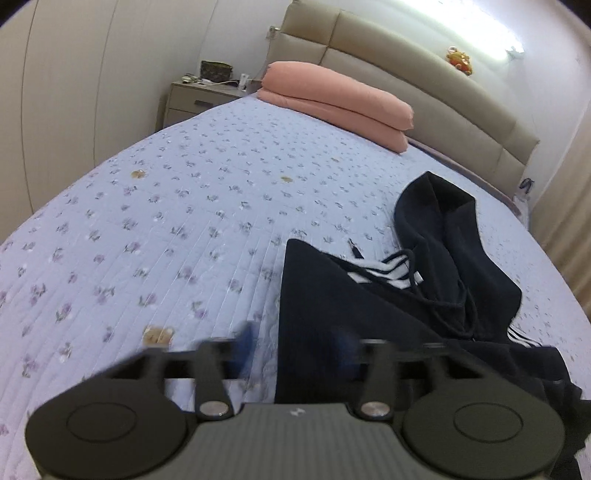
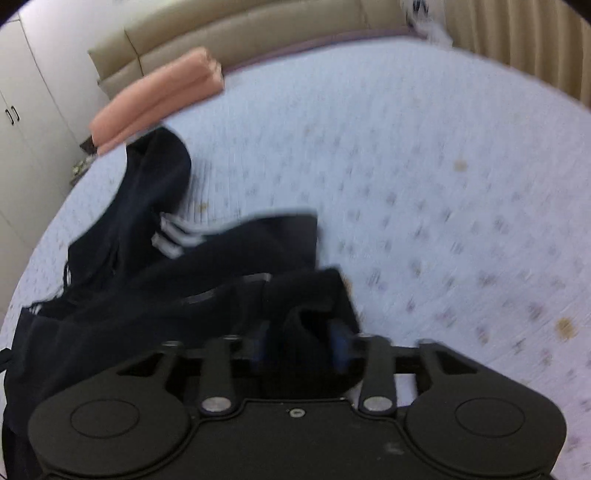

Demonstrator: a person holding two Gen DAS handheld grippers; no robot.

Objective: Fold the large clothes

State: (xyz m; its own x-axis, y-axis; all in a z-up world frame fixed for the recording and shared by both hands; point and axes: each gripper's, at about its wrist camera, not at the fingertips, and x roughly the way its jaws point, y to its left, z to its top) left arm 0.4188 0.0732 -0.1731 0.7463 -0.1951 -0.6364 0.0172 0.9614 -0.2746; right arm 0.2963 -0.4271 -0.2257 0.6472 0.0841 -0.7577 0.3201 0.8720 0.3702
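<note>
A black hoodie (image 1: pixel 369 317) with white sleeve stripes lies on the lilac flowered bedspread (image 1: pixel 166 206), hood toward the headboard. My left gripper (image 1: pixel 295 350) is open, blurred by motion, its fingers either side of the hoodie's near left edge. In the right wrist view the hoodie (image 2: pixel 155 258) spreads to the left. My right gripper (image 2: pixel 301 347) has its blue-padded fingers around a bunch of the black fabric at the hoodie's near right corner; the picture is blurred.
Two stacked pink pillows (image 1: pixel 340 99) lie against the beige padded headboard (image 1: pixel 424 74). A bedside cabinet (image 1: pixel 192 99) stands at the far left. White wardrobe doors (image 2: pixel 22 110) are left, curtains (image 2: pixel 517 33) at the far right.
</note>
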